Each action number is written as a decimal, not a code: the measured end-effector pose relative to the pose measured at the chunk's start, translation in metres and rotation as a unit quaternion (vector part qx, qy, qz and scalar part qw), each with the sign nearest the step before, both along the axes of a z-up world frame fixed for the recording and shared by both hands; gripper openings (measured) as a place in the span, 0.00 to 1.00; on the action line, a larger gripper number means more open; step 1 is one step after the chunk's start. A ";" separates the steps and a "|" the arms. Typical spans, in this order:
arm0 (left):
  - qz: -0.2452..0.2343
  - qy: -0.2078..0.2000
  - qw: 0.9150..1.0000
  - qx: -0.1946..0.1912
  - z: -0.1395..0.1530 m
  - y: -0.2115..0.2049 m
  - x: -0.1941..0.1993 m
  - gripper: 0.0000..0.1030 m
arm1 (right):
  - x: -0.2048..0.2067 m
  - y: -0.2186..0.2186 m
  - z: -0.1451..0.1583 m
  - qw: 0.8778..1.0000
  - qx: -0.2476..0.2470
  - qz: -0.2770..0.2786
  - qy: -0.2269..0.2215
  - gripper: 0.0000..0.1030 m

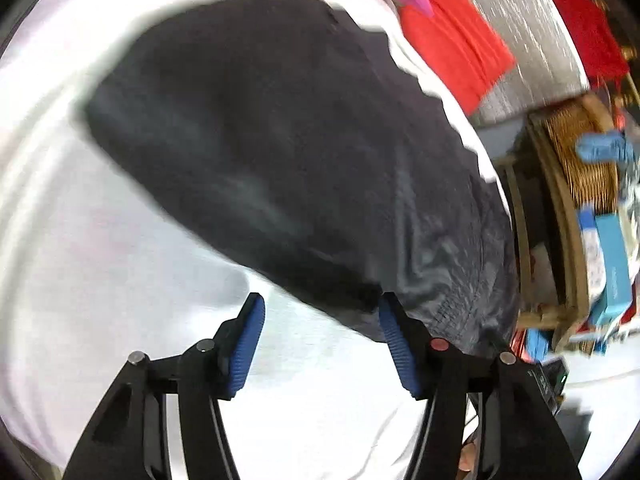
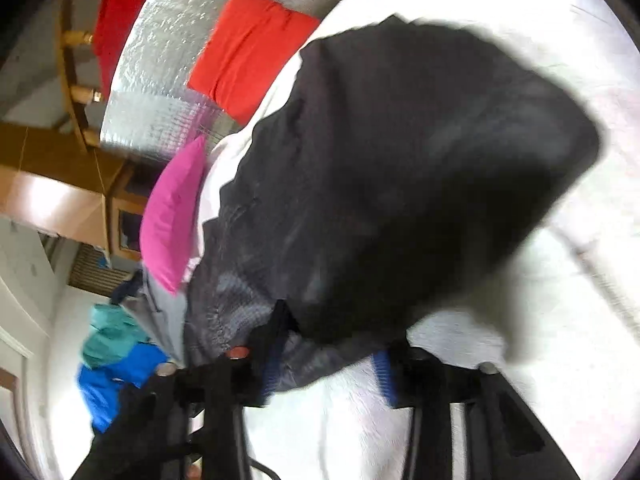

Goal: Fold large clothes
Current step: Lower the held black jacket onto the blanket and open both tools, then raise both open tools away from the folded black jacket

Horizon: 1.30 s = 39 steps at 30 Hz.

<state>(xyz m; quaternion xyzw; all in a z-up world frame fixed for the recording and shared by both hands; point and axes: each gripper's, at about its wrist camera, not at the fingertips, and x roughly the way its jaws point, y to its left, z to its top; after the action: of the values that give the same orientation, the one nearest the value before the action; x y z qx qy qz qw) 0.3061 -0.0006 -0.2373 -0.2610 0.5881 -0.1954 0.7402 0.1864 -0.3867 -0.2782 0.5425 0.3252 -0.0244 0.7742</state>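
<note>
Left wrist view: dark garment (image 1: 280, 152) lies crumpled on white bedsheet (image 1: 80, 260), both grippers (image 1: 320, 344) (image 2: 324, 376) spread wide at its near edge.

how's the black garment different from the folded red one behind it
The black garment is dark, far larger in view and lies loosely bunched on the white sheet; the red garment is bright, smaller in view and folded flat into a neat rectangle on the silver mat. The black one's edge drapes over the right gripper; nothing touches the red one. Both are plain cloth.
</note>
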 end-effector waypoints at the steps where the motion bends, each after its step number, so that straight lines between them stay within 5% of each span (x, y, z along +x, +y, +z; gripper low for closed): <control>1: 0.019 -0.006 1.000 -0.006 0.005 0.018 0.001 0.71 | -0.012 -0.010 0.000 1.000 -0.004 -0.026 -0.001 0.64; 4: 0.090 -0.015 0.996 -0.002 0.009 0.064 0.011 0.76 | -0.041 -0.047 -0.008 0.994 0.017 -0.110 -0.011 0.73; 7: 0.120 0.008 0.993 -0.005 -0.002 0.079 0.032 0.76 | -0.032 -0.067 -0.022 0.989 0.069 -0.128 -0.020 0.72; 8: 0.118 0.012 0.993 -0.007 -0.006 0.081 0.038 0.76 | -0.025 -0.069 -0.024 0.989 0.073 -0.124 -0.017 0.70; 9: 0.118 0.015 0.993 -0.004 -0.008 0.077 0.042 0.74 | -0.021 -0.069 -0.024 0.990 0.070 -0.118 -0.012 0.56; 12: 0.109 -0.003 0.994 0.014 -0.008 0.079 0.050 0.66 | -0.014 -0.060 0.005 0.994 0.001 -0.105 -0.018 0.41; 14: 0.100 -0.013 0.994 0.038 -0.011 0.075 0.059 0.65 | -0.015 -0.049 0.024 0.993 -0.064 -0.096 -0.026 0.40; 18: 0.087 -0.023 0.993 0.075 -0.019 0.065 0.057 0.67 | -0.007 -0.038 0.008 0.990 -0.105 -0.090 0.042 0.41; 24: 0.080 -0.045 0.989 0.114 0.005 0.056 0.048 0.66 | -0.021 -0.042 0.021 0.991 -0.085 -0.098 0.046 0.60; 30: 0.059 -0.165 0.963 0.203 0.071 0.047 -0.012 0.72 | -0.057 0.006 0.076 0.971 -0.229 -0.062 0.027 0.67; 34: 0.038 -0.258 0.928 0.267 0.117 0.024 -0.064 0.78 | -0.089 0.046 0.118 0.945 -0.326 -0.034 -0.004 0.70; 39: 0.036 -0.333 0.896 0.291 0.159 0.006 -0.115 0.81 | -0.142 0.087 0.165 0.923 -0.379 -0.015 -0.061 0.77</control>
<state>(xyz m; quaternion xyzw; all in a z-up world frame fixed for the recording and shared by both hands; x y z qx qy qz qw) 0.1912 0.0052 -0.0786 0.0257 0.3279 -0.0642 0.9422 0.0444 -0.3000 -0.1137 0.2133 0.2359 -0.1241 0.9399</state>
